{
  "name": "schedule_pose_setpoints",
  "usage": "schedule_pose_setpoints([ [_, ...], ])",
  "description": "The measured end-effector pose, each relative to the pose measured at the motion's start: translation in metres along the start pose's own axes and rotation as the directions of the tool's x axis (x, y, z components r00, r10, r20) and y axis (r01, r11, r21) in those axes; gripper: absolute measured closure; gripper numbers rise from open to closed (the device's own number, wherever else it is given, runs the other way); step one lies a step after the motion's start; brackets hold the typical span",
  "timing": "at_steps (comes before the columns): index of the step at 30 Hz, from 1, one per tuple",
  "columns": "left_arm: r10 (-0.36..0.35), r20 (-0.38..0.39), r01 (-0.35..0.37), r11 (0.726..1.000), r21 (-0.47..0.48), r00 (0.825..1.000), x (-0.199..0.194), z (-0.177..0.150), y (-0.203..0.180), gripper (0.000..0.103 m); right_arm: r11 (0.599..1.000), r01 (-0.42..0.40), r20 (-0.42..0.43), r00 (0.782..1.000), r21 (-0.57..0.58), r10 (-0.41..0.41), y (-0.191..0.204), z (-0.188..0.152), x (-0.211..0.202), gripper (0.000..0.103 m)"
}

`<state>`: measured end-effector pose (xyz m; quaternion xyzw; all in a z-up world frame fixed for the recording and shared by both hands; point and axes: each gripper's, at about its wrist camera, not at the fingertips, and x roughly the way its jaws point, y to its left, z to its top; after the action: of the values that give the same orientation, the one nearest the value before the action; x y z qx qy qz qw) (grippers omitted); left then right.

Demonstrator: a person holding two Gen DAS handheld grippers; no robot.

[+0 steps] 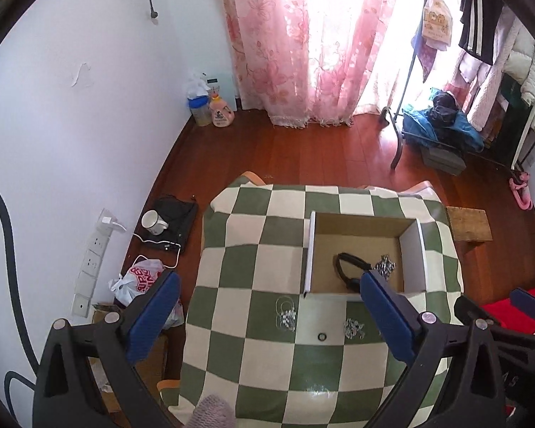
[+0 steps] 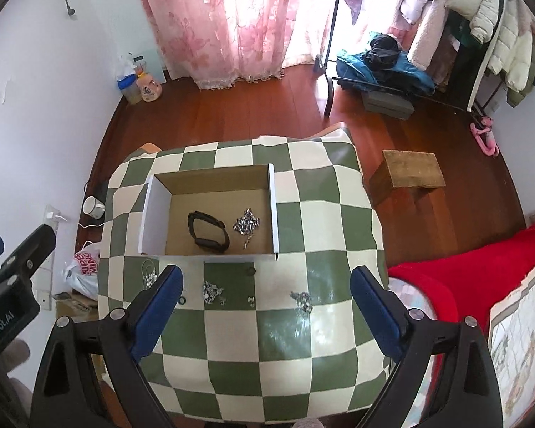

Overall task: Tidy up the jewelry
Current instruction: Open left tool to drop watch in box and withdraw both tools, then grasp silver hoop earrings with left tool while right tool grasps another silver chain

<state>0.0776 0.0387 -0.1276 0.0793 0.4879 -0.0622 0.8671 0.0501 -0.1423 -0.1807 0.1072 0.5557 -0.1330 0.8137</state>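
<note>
Grippers, my left and right, hang wide open and empty above the checked cloth; a watch lies in the box.

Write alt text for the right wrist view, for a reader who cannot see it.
An open right gripper hangs empty above a green-and-cream checked tablecloth. A cardboard box on it holds a black band and a silver chain, and more small silver jewelry pieces lie loose on the cloth in front of it.

cloth: green-cream checks | box: white outside, brown inside | band: black | curtain: pink floral
</note>
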Motion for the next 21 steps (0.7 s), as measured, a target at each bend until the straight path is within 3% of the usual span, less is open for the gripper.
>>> schedule_pose_setpoints([
  [6, 0.040, -0.039, -0.040, 0.999, 0.015, 0.998, 0.027, -0.044, -0.006, 0.000, 0.999, 0.039, -0.036, 0.999, 0.013, -0.038, -0.016, -0.029, 0.016, 0.007],
  [13, 0.079, -0.111, -0.071, 0.994, 0.079, 0.991, 0.085, -0.099, -0.018, 0.000, 0.995, 0.072, -0.126, 0.990, 0.075, -0.062, -0.057, -0.073, 0.075, 0.007],
  [21, 0.082, -0.201, -0.084, 0.996, 0.001, 0.976, 0.135, -0.106, -0.002, 0.000, 0.979, 0.066, -0.210, 0.977, 0.195, -0.024, -0.099, -0.099, 0.138, 0.007],
])
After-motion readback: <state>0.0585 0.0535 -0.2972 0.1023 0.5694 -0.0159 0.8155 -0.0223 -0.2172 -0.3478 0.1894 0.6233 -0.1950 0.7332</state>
